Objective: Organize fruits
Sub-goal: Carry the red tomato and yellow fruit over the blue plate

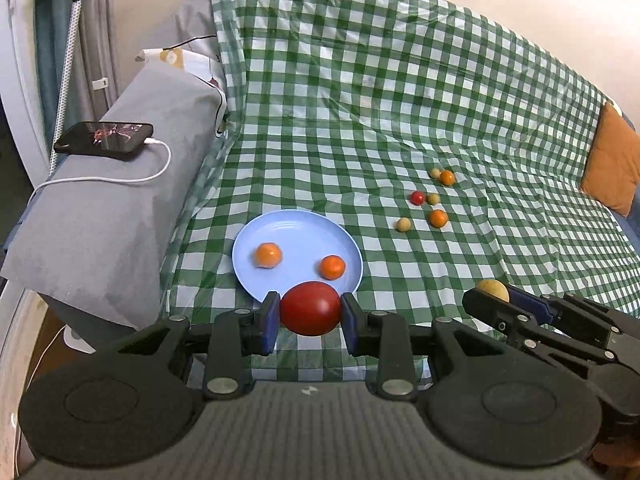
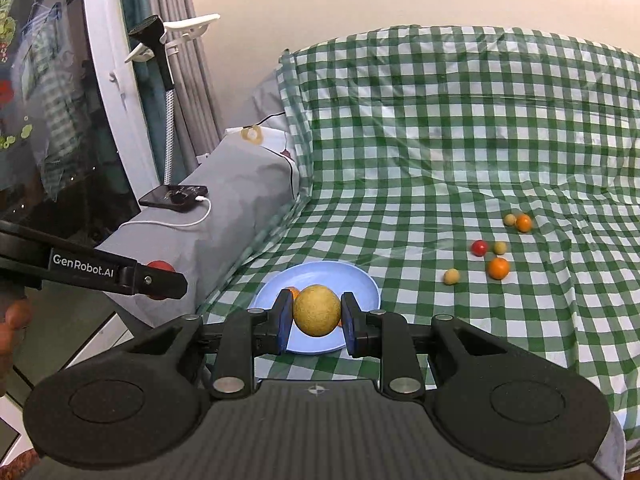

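- Phone on the grey cushion at far left, screen up, with a white cable plugged into it and looping across the cushion.
- Plate, pale blue, on the checked cloth just right of the cushion; it holds two oranges, one toward its left side and one toward its right, well apart from each other.
- In the right wrist view the same plate lies behind the held fruit, and only slivers of the oranges show past it.
- Left gripper hangs at the plate's near rim, its blue pads clamped on a red fruit, one pad on each side.
- In the right wrist view the left gripper comes in from the left edge, side-on, with the red fruit showing above and below its fingers.
- Loose fruit on the cloth right of the plate, in a small cluster: a tan ball nearest the plate, a small red one touching or just beside another tan ball, an orange below those, and farther back a tan ball touching an orange.
- Right gripper is clamped on a yellow ball, pads tight on both sides; it sits in front of the plate.
- In the left wrist view the right gripper enters from the right, the yellow ball at its tip.
- Brown pillow at the far right edge of the cloth.
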